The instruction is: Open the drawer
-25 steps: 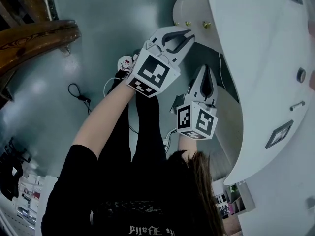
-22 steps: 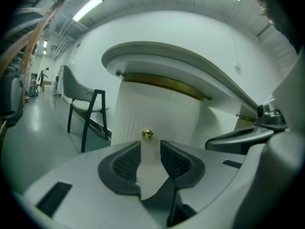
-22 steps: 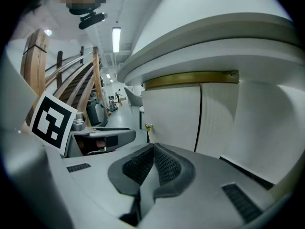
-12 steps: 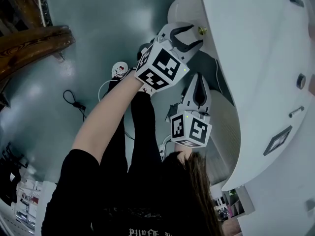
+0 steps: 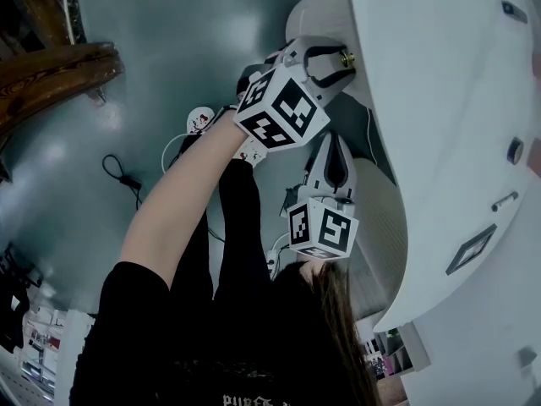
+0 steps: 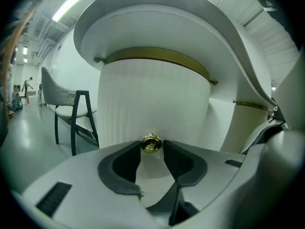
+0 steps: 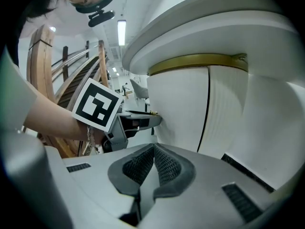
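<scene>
one tall white cabinet with a ribbed, rounded drawer front stands close ahead of me. my right gripper hangs beside the left one, near that front, its fingers pressed together on nothing. my left gripper has its fingers wide and just now closing, tips either side of the small round brass knob on the drawer, not clamped yet.
</scene>
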A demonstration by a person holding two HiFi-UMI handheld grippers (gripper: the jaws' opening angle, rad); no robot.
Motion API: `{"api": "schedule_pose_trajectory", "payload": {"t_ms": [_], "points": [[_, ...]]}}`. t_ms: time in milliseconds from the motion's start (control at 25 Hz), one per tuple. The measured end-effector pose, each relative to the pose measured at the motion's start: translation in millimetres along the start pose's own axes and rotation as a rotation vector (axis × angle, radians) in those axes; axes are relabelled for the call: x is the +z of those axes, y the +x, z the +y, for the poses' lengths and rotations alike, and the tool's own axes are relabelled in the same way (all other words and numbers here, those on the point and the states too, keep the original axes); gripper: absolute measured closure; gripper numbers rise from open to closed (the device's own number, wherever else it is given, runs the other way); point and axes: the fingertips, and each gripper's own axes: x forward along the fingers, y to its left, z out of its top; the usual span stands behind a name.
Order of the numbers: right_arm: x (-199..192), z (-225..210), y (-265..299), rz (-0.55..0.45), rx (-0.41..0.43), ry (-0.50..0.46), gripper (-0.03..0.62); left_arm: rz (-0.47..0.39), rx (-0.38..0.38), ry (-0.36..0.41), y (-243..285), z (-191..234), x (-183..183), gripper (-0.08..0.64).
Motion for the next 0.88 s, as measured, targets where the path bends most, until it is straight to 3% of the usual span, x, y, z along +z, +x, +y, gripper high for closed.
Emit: {"api": "schedule_pose_trajectory", "payload": {"t_ms": [240,600,880], "points": [[2.9,3.1,1.0,0.007,0.018,-0.024,0.566,0.012,-0.047,0.016,-1.4,2.1,-0.5,0.416],[-7.3,11.0,0.4,0.04,0.028,-0.041,0.566,0.026,-0.056,0.011,-5.2,3.7,-0.7,0.433],[-4.4,12.9,-1.6,0.041,0.036,-0.043,0.566,0.077,-0.103,0.041,-22.6,2.8,-9.4,0.433]]}}
